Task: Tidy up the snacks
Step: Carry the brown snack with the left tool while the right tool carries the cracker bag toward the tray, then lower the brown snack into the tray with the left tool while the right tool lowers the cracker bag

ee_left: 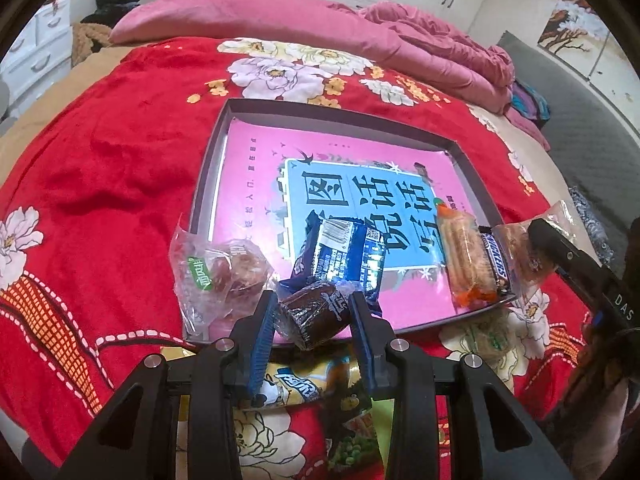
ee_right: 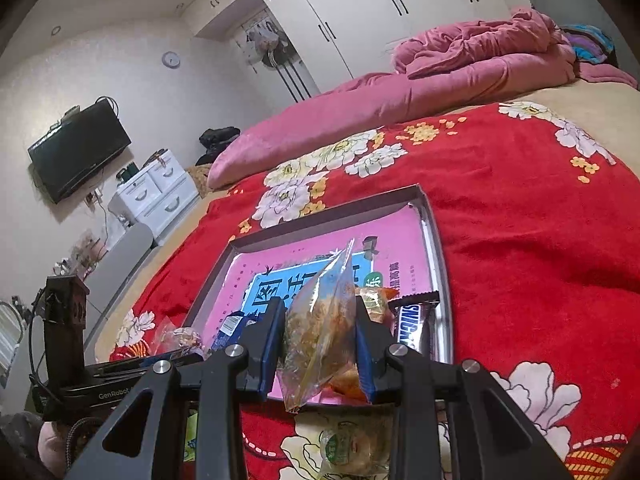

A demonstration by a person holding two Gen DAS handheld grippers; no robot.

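Note:
A shallow grey tray with a pink book in it lies on the red floral blanket. My left gripper is shut on a small brown wrapped cake, held over the tray's near edge. Just beyond it lies a blue snack packet, with a clear bag of reddish sweets on the tray's left corner. My right gripper is shut on a clear bag of golden snack, upright above the tray's near edge. An orange-ended biscuit pack and a Snickers bar lie at the tray's right.
A yellow cartoon packet and a green-pea packet lie on the blanket below my left gripper. A round green-labelled pastry lies under my right gripper. Pink quilts are heaped at the far side of the bed.

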